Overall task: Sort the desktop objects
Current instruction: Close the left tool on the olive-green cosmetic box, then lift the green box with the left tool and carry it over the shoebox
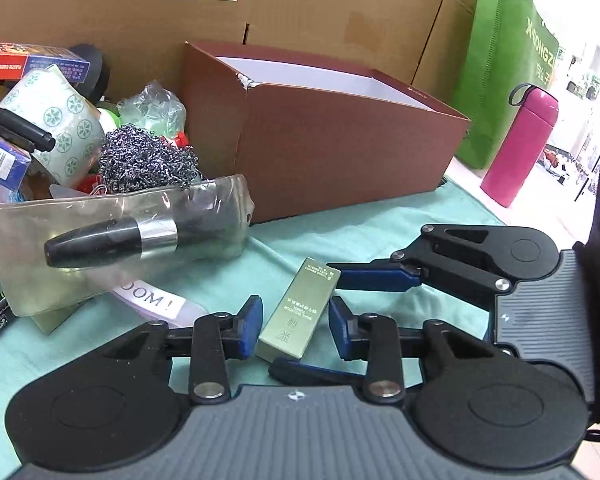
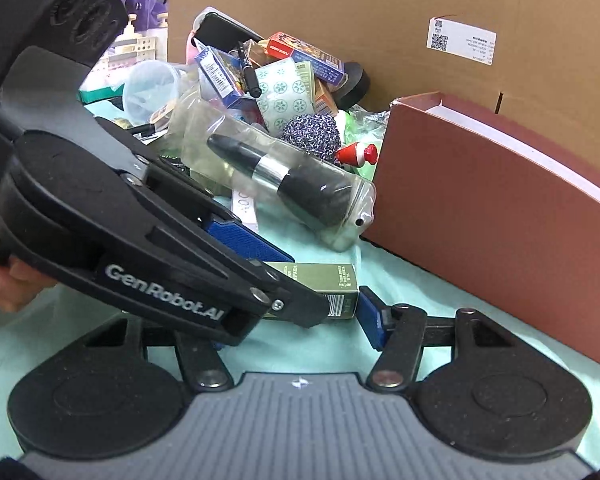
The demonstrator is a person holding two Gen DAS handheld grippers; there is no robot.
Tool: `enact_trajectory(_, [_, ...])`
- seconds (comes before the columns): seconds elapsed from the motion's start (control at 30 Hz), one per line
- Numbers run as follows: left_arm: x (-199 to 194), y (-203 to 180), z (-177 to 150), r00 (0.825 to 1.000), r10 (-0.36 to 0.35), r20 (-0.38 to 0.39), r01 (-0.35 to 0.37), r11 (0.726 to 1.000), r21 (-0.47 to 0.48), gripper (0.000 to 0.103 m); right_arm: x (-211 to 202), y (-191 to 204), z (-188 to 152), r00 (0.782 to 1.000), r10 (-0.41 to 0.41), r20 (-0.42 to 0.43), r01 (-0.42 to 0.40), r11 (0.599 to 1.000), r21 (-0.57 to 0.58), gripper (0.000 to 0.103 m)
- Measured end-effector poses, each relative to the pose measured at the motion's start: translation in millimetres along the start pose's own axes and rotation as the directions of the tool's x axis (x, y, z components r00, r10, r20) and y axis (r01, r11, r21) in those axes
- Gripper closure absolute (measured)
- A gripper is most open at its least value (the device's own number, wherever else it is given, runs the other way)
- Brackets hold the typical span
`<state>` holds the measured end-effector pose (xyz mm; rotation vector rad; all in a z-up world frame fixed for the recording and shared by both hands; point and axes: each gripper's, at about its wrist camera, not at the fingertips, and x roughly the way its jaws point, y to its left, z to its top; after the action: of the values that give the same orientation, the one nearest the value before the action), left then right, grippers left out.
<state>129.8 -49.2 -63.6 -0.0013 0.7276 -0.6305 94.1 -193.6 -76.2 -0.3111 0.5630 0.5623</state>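
A small olive-green box (image 1: 298,308) lies on the teal cloth between both grippers. My left gripper (image 1: 296,330) is open, its blue pads on either side of the box's near end with small gaps. My right gripper (image 1: 320,316) comes in from the right, open, one finger at the box's far end and one at its near end. In the right wrist view the box (image 2: 320,286) lies crosswise; the left gripper's body (image 2: 160,248) covers its left part. My right gripper (image 2: 300,312) has one blue pad (image 2: 370,318) near the box's right end; the other is hidden.
An open brown box (image 1: 340,140) stands behind, against a large cardboard carton (image 1: 300,12). A pile of clutter sits left: a brush in a clear pouch (image 1: 116,236), steel wool (image 1: 148,160), patterned tape (image 1: 60,120), card packs. A pink bottle (image 1: 520,144) and green bag (image 1: 504,72) stand right.
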Motion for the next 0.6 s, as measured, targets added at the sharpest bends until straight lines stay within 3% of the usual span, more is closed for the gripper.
enact_trajectory(0.4, [0,-6,0,1.0,0.013,-0.012,-0.013,1.0,0.001,0.066,-2,4,1,1.0,-0.019,-0.009,0.019,1.0,0.002,0.043])
enact_trajectory(0.6, [-16,-25,1,1.0,0.013,-0.007,-0.013,1.0,0.015,0.066,-25,11,1,0.999,-0.042,-0.012,0.042,0.999,-0.007,0.043])
